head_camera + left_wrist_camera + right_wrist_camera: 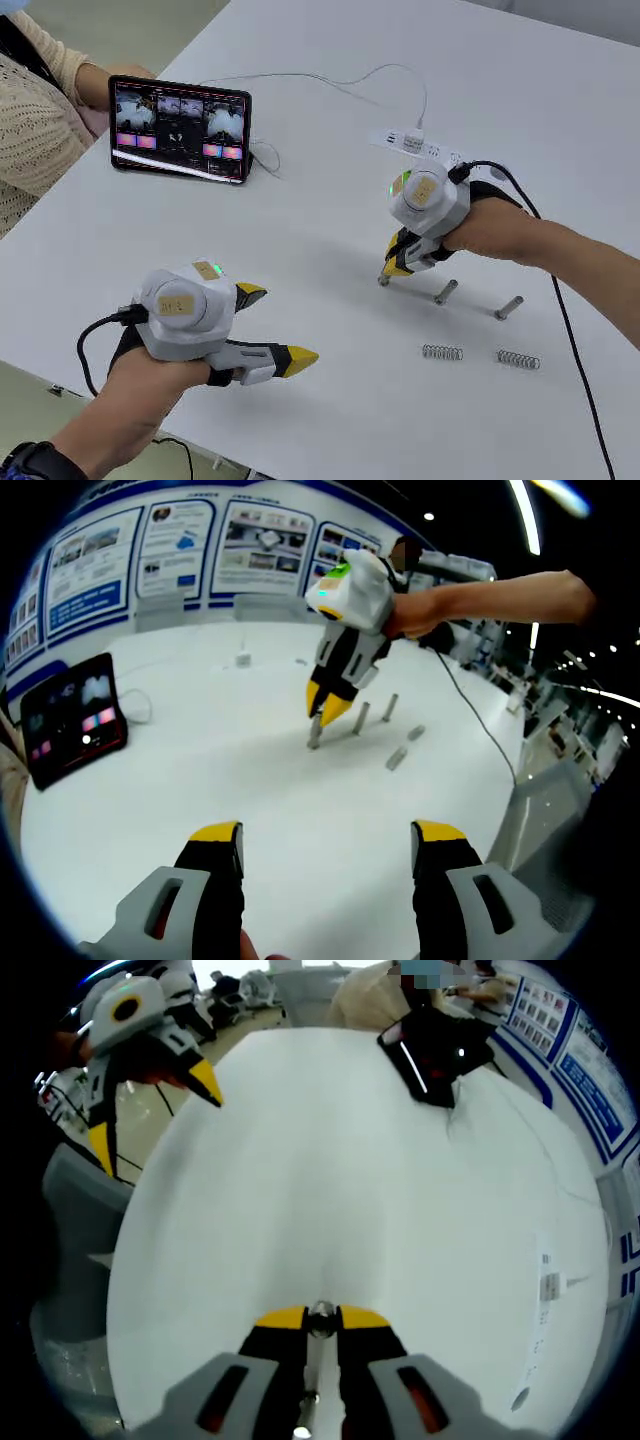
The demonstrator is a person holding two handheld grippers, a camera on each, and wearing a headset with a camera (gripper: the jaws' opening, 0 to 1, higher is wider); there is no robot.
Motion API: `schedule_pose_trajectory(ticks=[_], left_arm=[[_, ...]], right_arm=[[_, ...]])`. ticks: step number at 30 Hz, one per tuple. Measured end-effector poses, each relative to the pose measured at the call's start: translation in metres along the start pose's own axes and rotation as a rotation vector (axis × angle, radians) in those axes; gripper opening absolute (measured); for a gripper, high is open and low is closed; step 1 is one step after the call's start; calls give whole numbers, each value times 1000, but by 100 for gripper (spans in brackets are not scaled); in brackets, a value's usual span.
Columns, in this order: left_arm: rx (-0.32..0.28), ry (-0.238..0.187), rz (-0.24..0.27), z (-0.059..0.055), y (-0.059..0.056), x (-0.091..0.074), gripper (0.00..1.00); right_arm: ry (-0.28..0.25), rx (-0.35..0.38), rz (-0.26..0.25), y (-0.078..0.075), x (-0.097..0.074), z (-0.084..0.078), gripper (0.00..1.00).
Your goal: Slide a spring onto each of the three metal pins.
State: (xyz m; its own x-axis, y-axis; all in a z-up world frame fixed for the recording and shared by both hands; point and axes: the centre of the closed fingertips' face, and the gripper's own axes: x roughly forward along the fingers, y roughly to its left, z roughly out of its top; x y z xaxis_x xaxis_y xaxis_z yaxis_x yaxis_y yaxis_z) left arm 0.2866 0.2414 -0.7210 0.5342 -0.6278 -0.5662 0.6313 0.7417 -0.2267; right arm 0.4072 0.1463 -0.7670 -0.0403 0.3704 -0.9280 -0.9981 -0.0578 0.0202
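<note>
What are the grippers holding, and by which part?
The right gripper pinches the pin by its top end. The left gripper is open and holds nothing.

Holds left gripper [280, 323] low and level, jaws wide apart; tips right gripper [393, 266] downward, jaws pinched on metal pin [384, 281].

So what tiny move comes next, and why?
I'd guess: move the open left gripper over to the nearer spring and grab it. The right gripper is shut on the end pin, so it's busy. That spring and the other spring lie loose on the table, and the middle pin and last pin stand bare.
</note>
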Motion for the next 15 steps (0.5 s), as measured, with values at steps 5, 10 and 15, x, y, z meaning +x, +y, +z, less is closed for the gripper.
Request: schedule_pose_trajectory(ticks=[5, 10, 15], left_arm=[[-4, 5, 2, -2, 0, -2, 69], [-6, 6, 6, -3, 2, -3, 69], [-8, 6, 9, -3, 3, -3, 69]], right_arm=[[6, -2, 7, 1, 5, -1, 12], [11, -6, 13, 1, 10, -2, 12], [19, -13, 16, 2, 14, -3, 13]])
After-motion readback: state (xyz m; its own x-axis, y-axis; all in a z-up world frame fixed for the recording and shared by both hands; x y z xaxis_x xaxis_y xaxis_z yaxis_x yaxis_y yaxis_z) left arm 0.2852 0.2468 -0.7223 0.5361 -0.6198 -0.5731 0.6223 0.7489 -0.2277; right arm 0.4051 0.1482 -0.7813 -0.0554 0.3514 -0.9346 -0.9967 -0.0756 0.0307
